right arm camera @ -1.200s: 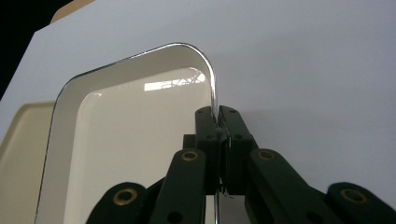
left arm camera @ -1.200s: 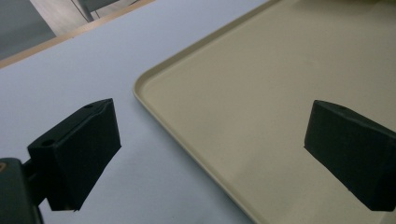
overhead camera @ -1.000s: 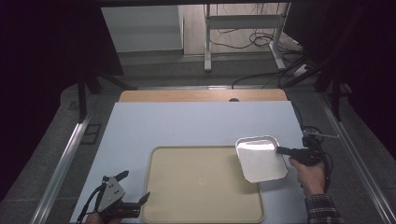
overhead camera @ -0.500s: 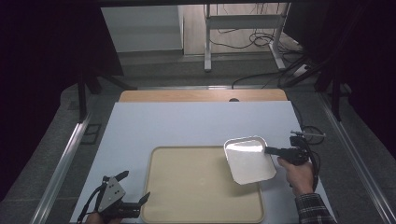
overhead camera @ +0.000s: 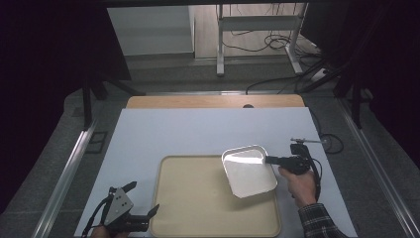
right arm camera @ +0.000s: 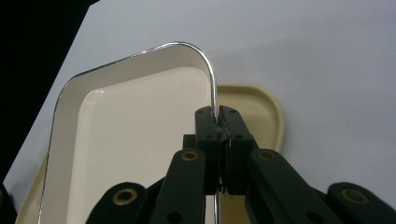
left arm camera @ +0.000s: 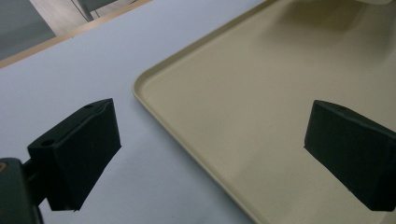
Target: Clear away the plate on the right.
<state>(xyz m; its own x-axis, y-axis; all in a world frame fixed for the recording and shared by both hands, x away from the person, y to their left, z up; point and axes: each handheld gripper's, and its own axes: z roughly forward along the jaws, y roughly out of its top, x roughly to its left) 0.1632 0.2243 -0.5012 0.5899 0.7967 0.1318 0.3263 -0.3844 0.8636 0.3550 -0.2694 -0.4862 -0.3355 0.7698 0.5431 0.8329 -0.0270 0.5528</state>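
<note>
Carrying a shallow white enamel tray with a thin metal rim (overhead camera: 249, 171), pinched by that rim between the shut jaws of the right gripper (overhead camera: 271, 159). Seen in the right gripper view as two black pads clamped flat on the rim (right arm camera: 214, 100), nothing else between them. Has shifted leftward across the table since a second ago: then sitting over the right edge of the wide beige plastic serving tray (overhead camera: 198, 208), now lying well inside that tray's upper right corner, tilted a little, with its near corner pointing down towards the middle. Judged as a carry close to its end, the white tray arriving over the place where it may be set down. Resting low at the near left, the left gripper (overhead camera: 143, 201), jaws wide apart and holding nothing, one pad (left arm camera: 77, 151) over the pale blue tabletop (overhead camera: 188, 131), the other over the beige tray's floor, straddling its raised left rim (left arm camera: 154, 107).

Leaving plenty of bare beige floor to the left and towards the person for lowering. Staying apart from the left gripper. Watching the beige tray's right and far rims, both just beside the white tray. Open tabletop beyond, up to the wooden strip (overhead camera: 213, 101) at the far edge.
</note>
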